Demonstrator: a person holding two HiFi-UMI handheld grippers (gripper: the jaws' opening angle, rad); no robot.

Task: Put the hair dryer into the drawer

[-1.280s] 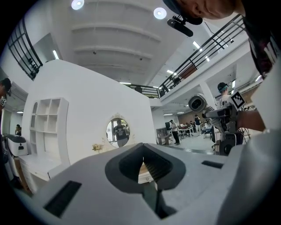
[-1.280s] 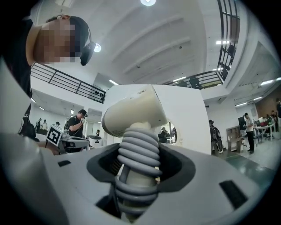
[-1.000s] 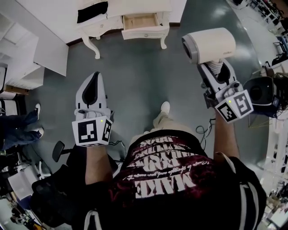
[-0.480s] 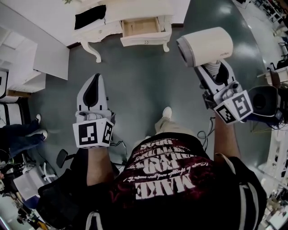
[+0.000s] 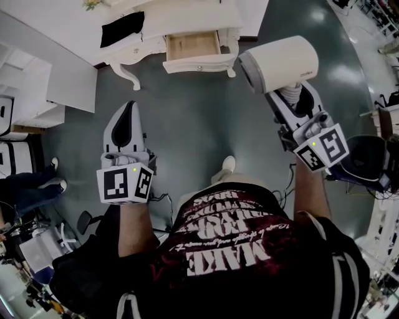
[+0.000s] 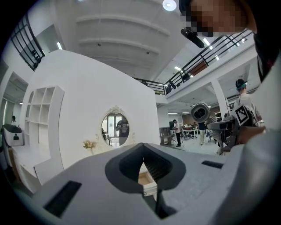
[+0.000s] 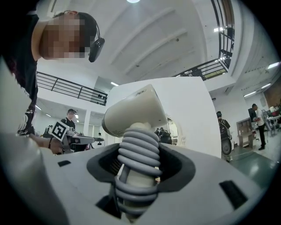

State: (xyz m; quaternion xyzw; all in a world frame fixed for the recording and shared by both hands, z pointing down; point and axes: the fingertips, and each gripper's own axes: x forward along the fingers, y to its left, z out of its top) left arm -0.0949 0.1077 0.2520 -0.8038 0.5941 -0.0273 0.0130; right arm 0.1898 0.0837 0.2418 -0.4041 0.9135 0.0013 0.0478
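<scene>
The cream hair dryer point(image 5: 278, 63) is held up at the right of the head view, and my right gripper point(image 5: 293, 99) is shut on its handle. In the right gripper view the handle, wound with grey cord point(image 7: 137, 162), fills the gap between the jaws of the right gripper point(image 7: 138, 173), with the dryer's body point(image 7: 136, 110) above. My left gripper point(image 5: 127, 111) points forward at the left, shut and empty. Its jaws meet at the tip of the left gripper point(image 6: 142, 161). The open wooden-bottomed drawer point(image 5: 192, 47) lies ahead, apart from both grippers, and the drawer point(image 6: 148, 181) also peeks below the left jaws.
The drawer belongs to a white dressing table point(image 5: 181, 15) with a black cloth point(image 5: 121, 28) on top and an oval mirror point(image 6: 115, 128) on the wall. A white shelf unit point(image 5: 28, 87) stands left. Another person's legs point(image 5: 25, 184) are at far left, black equipment point(image 5: 368, 156) at right.
Both grippers have travelled forward over the grey floor, and the dressing table with its open drawer now sits nearer and larger in the head view. The hair dryer stays gripped.
</scene>
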